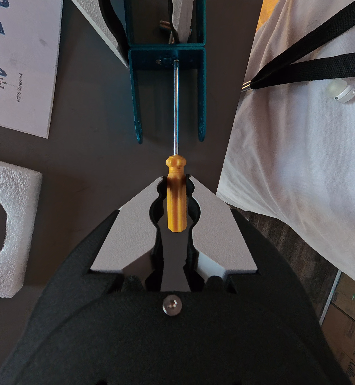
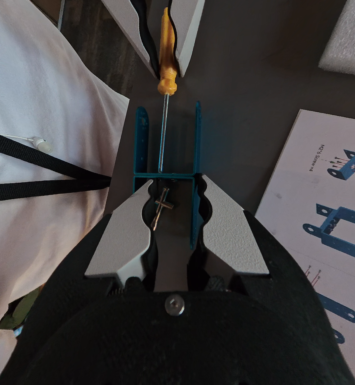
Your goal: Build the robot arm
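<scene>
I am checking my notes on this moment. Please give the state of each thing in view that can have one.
left gripper: shut on screwdriver
screwdriver: held, tip against the bracket's joined wall
right gripper: shut on teal bracket
teal bracket: clamped, lying on the table
small cross wrench: loose inside the bracket
instruction sheet: lying flat

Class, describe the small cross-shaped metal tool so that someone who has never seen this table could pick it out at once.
Start at the dark table and find the two teal U-shaped brackets set back to back. The cross-shaped metal tool lies inside the bracket that the right gripper clamps, between its fingers. Unlike the yellow-handled screwdriver in the left gripper, it is all bare silver metal, short, with no handle.
</scene>
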`<state>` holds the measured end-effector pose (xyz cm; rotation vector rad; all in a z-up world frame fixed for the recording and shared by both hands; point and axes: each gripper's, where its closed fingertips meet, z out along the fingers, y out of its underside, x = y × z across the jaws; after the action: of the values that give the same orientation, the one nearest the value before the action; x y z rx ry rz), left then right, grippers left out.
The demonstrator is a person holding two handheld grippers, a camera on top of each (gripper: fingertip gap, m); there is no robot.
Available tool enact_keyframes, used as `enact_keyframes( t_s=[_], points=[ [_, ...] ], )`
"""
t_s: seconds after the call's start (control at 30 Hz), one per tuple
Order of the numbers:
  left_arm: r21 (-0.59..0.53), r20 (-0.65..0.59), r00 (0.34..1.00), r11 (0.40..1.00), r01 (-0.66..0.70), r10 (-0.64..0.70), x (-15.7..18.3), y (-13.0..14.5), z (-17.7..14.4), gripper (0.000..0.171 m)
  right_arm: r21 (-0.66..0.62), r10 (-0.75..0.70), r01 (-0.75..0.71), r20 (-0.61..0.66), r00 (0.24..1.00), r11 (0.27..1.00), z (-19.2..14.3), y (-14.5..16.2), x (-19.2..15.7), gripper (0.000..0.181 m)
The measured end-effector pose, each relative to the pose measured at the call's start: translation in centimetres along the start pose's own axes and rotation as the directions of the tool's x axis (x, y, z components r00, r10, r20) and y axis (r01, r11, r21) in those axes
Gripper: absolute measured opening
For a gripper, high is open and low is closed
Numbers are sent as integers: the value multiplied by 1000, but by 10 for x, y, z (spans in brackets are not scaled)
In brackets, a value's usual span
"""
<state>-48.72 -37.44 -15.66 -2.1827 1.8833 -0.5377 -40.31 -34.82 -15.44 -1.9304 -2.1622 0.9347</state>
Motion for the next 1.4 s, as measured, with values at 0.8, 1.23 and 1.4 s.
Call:
enact_keyframes(
  t_s=[0.8, 1.23, 1.4],
  points=[
    [24, 1, 1000, 1000, 17, -17, 4, 0, 0, 17, -81, -152, 138, -215, 965, 987, -2, 6, 4, 51],
    [-1, 0, 1000, 1000, 25, -25, 2, -3, -2, 17, -59, -160, 150, -240, 958, 987, -3, 1, 6, 43],
    [-7, 3, 1000, 1000, 19, -19, 1, -4, -1, 17, -67, -148, 136, -235, 961, 989, -4, 2, 5, 39]
  ],
)
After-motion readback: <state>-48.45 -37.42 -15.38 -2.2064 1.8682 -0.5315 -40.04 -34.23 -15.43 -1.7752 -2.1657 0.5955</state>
